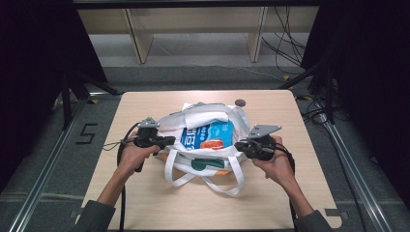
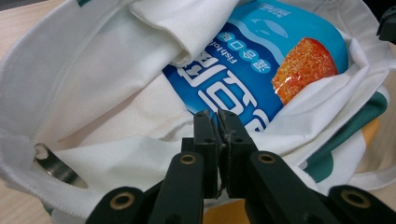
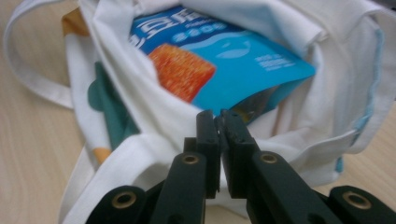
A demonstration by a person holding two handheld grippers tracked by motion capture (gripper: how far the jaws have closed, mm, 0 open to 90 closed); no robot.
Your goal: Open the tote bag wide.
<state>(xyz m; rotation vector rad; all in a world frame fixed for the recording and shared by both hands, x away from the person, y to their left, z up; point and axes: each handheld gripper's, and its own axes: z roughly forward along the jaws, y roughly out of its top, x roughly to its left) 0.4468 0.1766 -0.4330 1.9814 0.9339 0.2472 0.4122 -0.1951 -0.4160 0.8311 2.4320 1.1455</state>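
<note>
We hold the tote bag (image 1: 203, 162) mouth open, left gripper (image 1: 167, 140) and right gripper (image 1: 240, 144) each clenched on its rim; next, free the blue packet (image 1: 208, 135).

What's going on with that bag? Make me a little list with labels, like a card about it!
bag: white cloth tote bag with green and orange print, lying on the light wooden table
inside: blue plastic snack packet showing an orange fried square, sticking out of the opening
left gripper: jaws closed on the bag's rim
right gripper: jaws closed on the opposite rim
handles: two white loops lying flat toward the person
</note>
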